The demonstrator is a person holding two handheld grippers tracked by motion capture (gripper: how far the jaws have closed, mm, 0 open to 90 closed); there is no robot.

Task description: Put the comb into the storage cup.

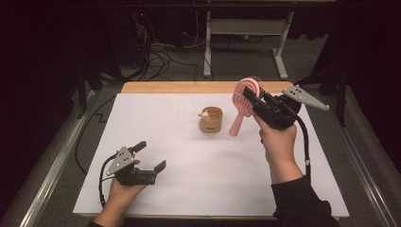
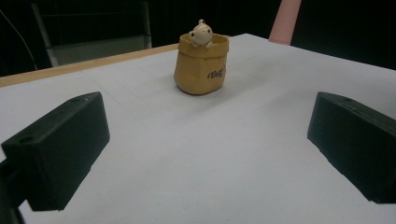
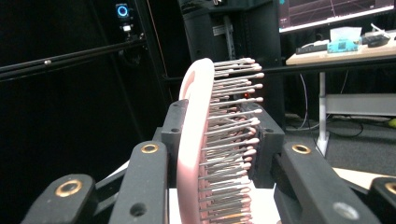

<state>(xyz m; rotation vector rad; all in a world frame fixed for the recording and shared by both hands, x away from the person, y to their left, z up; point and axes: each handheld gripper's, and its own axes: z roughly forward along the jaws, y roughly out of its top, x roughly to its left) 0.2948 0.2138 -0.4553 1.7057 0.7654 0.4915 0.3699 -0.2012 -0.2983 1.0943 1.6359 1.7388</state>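
Nearest the person, the left gripper (image 1: pixel 150 156) rests low over the white worktop (image 1: pixel 189 189) at its front left, its fingers (image 2: pixel 60 149) spread wide with nothing between them, pointed toward the middle of the sheet.

Farther in, near the centre, stands a small tan pot (image 1: pixel 211 119) shaped like a soft sack (printed lettering on its side), upright and apart from everything else. A little cream figure (image 2: pixel 201 33) peeks over its rim at the back; whether anything else lies inside I cannot tell. It looks stiff and light, and likely to tip if knocked at the rim.

Beyond and to the right, the right gripper (image 1: pixel 250 98) is held up above the worktop with its fingers (image 3: pixel 175 126) clamped across the head of a pink hairbrush (image 1: pixel 243 105), one on the flat back and one against the bristles. The handle hangs down toward the sheet, just right of the pot. The brush reads as light, rigid plastic with a smooth, somewhat slippery back; the pins will give under pressure, so a hold on the head may let it swivel. The narrow handle would probably be the steadier place to grip, especially for standing it handle-first in the pot
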